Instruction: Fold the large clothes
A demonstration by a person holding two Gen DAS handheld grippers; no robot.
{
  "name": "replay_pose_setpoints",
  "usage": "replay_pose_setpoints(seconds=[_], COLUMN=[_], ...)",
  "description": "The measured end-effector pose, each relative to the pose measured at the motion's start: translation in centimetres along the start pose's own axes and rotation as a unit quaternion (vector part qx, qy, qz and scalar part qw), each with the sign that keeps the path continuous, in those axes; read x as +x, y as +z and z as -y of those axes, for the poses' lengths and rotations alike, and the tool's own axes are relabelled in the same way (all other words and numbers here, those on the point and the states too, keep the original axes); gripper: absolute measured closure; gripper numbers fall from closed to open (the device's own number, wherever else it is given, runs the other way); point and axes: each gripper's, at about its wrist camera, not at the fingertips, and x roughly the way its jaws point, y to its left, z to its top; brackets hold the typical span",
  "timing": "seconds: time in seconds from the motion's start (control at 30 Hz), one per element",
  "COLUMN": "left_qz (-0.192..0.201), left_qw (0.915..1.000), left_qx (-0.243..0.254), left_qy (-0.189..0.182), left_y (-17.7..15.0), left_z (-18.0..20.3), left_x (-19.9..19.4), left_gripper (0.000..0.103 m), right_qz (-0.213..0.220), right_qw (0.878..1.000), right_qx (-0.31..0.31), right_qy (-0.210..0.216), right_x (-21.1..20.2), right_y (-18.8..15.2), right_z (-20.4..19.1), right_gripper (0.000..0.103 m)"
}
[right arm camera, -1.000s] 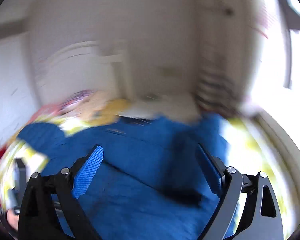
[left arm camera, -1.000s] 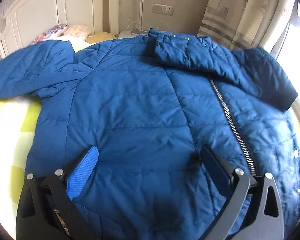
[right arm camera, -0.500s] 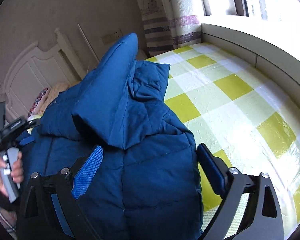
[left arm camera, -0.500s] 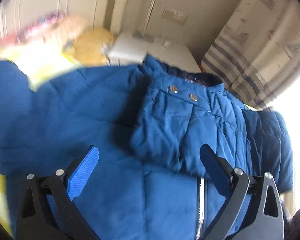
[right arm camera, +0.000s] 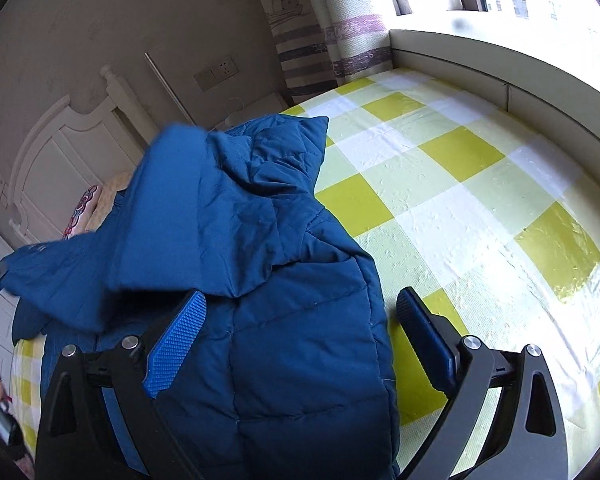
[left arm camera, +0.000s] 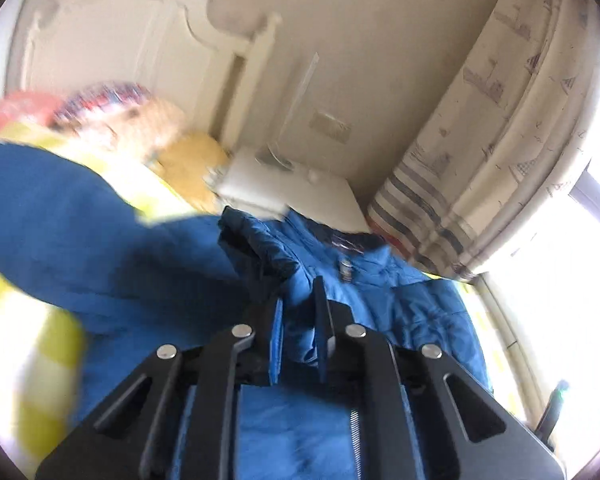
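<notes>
Blue jacket [right arm camera: 260,280] on checked bedsheet [right arm camera: 480,200]; curtain [left arm camera: 500,140], headboard [left arm camera: 120,48] behind.

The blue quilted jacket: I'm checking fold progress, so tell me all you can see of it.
The blue quilted jacket is puffy, stitched in panels, with a metal zipper and a snap. It lies on the yellow-checked bed sheet, one sleeve folded across its body. The left gripper has just closed on a fold near the collar; the right gripper is open over its edge.

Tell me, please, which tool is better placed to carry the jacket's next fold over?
Probably the left tool: it is shut on a fold of the blue jacket. The right tool is open, gripping nothing.
</notes>
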Motion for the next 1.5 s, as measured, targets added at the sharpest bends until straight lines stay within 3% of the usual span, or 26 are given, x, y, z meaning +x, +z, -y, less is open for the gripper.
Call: replay_pose_setpoints(seconds=[0.07, 0.13, 0.17, 0.2, 0.23, 0.33, 0.43, 0.5, 0.63, 0.73, 0.77, 0.8, 0.87, 1.03, 1.3, 1.33, 1.4, 1.43, 1.5], left_qz=[-0.016, -0.053, -0.075, -0.089, -0.09, -0.037, 0.012, 0.019, -0.005, -0.065, -0.112, -0.134, -0.13, -0.14, -0.14, -0.139, -0.137, -0.137, -0.136], left_qw=[0.9992, 0.9959, 0.9929, 0.9904, 0.9898, 0.9913, 0.9934, 0.9948, 0.9924, 0.9853, 0.9791, 0.9754, 0.977, 0.9747, 0.9748, 0.9752, 0.9762, 0.9767, 0.9771], left_qx=[0.014, 0.022, 0.034, 0.043, 0.048, 0.067, 0.055, 0.053, 0.096, 0.133, 0.141, 0.143, 0.142, 0.146, 0.145, 0.144, 0.14, 0.139, 0.138], left_qy=[0.034, 0.069, 0.086, 0.097, 0.1, 0.107, 0.1, 0.085, 0.077, 0.085, 0.095, 0.101, 0.09, 0.095, 0.095, 0.094, 0.092, 0.09, 0.089], left_y=[-0.5, -1.7, -2.3, -2.6, -3.0, -3.3, -2.9, -2.6, -2.8, -4.7, -5.9, -6.1, -6.1, -6.4, -6.3, -6.3, -6.3, -6.3, -6.3], left_z=[-1.7, -4.0, -4.9, -5.5, -5.9, -6.6, -5.9, -5.1, -3.0, -2.5, -2.8, -2.9, -2.9, -3.0, -2.7, -2.8, -3.0, -3.0, -3.1], left_x=[-1.0, -0.4, 0.3, 1.1, 1.5, 0.4, -1.5, -1.6, 0.9, 5.6, 8.0, 9.0, 8.9, 9.2, 9.4, 9.3, 9.2, 9.1, 9.0], left_gripper=[0.089, 0.079, 0.055, 0.019, 0.01, 0.009, 0.009, 0.009, 0.01, 0.018, 0.017, 0.012, 0.002, 0.002, 0.002, 0.002, 0.002, 0.002, 0.002], right_qz=[0.001, 0.002, 0.002, 0.003, 0.003, 0.005, 0.008, 0.008, 0.01, 0.019, 0.025, 0.028, 0.041, 0.062, 0.041, 0.028, -0.039, -0.07, -0.082], right_qw=[1.0, 1.0, 1.0, 1.0, 1.0, 1.0, 1.0, 1.0, 1.0, 1.0, 1.0, 0.999, 0.999, 0.992, 0.967, 0.965, 0.955, 0.957, 0.965], right_qx=[0.0, 0.003, 0.005, 0.006, 0.007, 0.005, 0.0, -0.004, -0.005, -0.007, -0.011, -0.015, -0.028, -0.114, -0.25, -0.26, -0.285, -0.273, -0.244], right_qy=[-0.004, -0.005, -0.007, -0.009, -0.01, -0.015, -0.018, -0.019, -0.02, -0.017, -0.013, -0.01, -0.006, -0.012, -0.02, -0.025, -0.067, -0.06, -0.048], right_x=[0.0, 0.0, 0.0, 0.0, 0.0, -0.1, -0.2, -0.1, -0.2, -0.5, -0.7, -0.8, -1.2, -2.1, 1.9, 3.6, 8.0, 9.6, 9.5], right_y=[0.1, 0.1, 0.1, 0.1, 0.0, 0.0, 0.0, 0.0, 0.0, -0.1, -0.1, -0.1, -0.1, 0.1, 3.5, 3.7, 3.0, 2.9, 4.1], right_z=[0.0, 0.1, 0.2, 0.2, 0.2, 0.1, -0.1, -0.2, -0.3, -0.4, -0.5, -0.6, -1.1, -4.9, -14.1, -14.6, -14.5, -13.8, -13.1], right_gripper=[0.01, 0.01, 0.01, 0.01, 0.01, 0.01, 0.01, 0.01, 0.01, 0.01, 0.01, 0.01, 0.011, 0.024, 0.025, 0.025, 0.024, 0.023, 0.024])
